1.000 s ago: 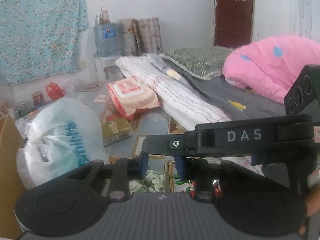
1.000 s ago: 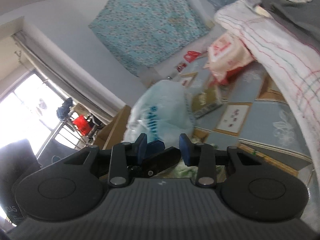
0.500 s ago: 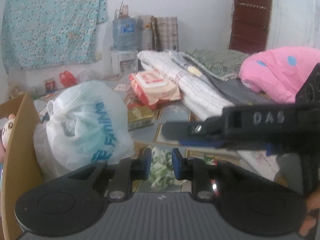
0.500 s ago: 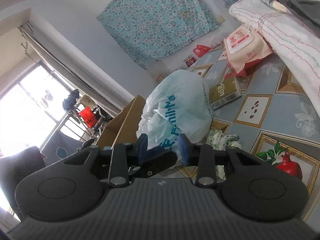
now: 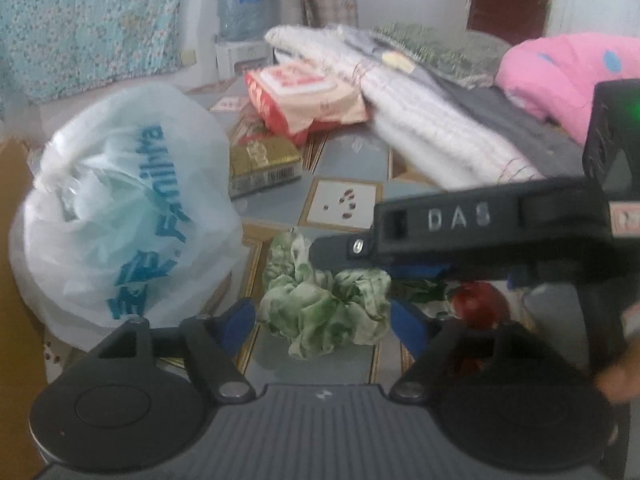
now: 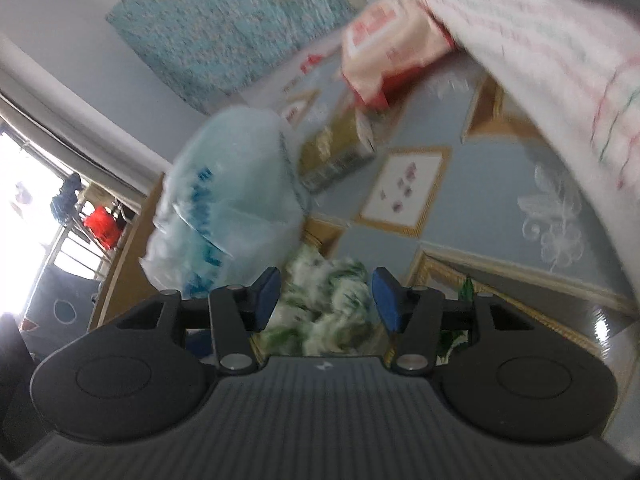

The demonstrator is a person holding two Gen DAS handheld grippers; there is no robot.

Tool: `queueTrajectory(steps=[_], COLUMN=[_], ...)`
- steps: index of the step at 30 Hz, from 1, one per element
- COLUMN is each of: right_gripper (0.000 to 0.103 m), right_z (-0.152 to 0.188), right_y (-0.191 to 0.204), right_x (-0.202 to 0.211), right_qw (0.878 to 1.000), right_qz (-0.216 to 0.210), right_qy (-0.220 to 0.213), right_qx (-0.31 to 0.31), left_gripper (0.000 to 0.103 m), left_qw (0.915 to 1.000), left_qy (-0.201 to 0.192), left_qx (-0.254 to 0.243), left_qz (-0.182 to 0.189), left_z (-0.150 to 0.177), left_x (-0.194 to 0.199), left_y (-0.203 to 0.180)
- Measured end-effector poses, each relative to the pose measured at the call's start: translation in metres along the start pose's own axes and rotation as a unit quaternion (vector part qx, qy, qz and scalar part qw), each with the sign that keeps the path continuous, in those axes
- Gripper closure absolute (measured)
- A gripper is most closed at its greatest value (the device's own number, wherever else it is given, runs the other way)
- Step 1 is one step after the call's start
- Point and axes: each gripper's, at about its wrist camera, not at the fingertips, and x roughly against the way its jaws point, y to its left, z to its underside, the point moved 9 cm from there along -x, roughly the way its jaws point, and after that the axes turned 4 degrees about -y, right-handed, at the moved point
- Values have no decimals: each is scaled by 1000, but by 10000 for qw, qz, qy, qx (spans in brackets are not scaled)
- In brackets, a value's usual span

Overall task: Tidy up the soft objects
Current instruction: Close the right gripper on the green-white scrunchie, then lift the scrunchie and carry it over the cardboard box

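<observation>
Here both the left tool and right tool are spreading apart around the crumpled green cloth on the floor, neither pressing it.

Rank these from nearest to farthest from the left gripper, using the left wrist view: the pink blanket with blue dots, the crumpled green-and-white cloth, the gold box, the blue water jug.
1. Crumpled green-and-white cloth: directly ahead of the left gripper, between its opening jaws, untouched.
2. Gold box: on the floor, ahead and left.
3. Pink blanket with blue dots: far right.
4. Blue water jug: at the back wall.
</observation>
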Motion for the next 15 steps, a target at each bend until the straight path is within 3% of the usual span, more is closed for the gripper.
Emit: queueTrajectory(steps=[1,5,7,11,15], right_gripper=[53,56,67,73,73], right_z=[3,10,14,14,7], right_y=[-2,1,3,10,35], right_x=[-2,-1,-3,1,20], right_qw=[10000,9998,9996,9983,9968], right_qz=[-61,-200,-280,-536,-796], right_qy=[38,59,98,136,-33], right_qx=[-36,23,-34,-182,-34], left_gripper=[29,56,68,74,74], left_qw=[10000,9999,10000,10000,9989], left_qy=[48,106,38,-59,-461], left_qx=[-2,44,62,67,-18], left_qz=[-9,-3,16,10,-118], left_z=[1,4,1,-7,-20], left_x=[-4,-10,-7,7,41], left_y=[0,0,0,-1,1])
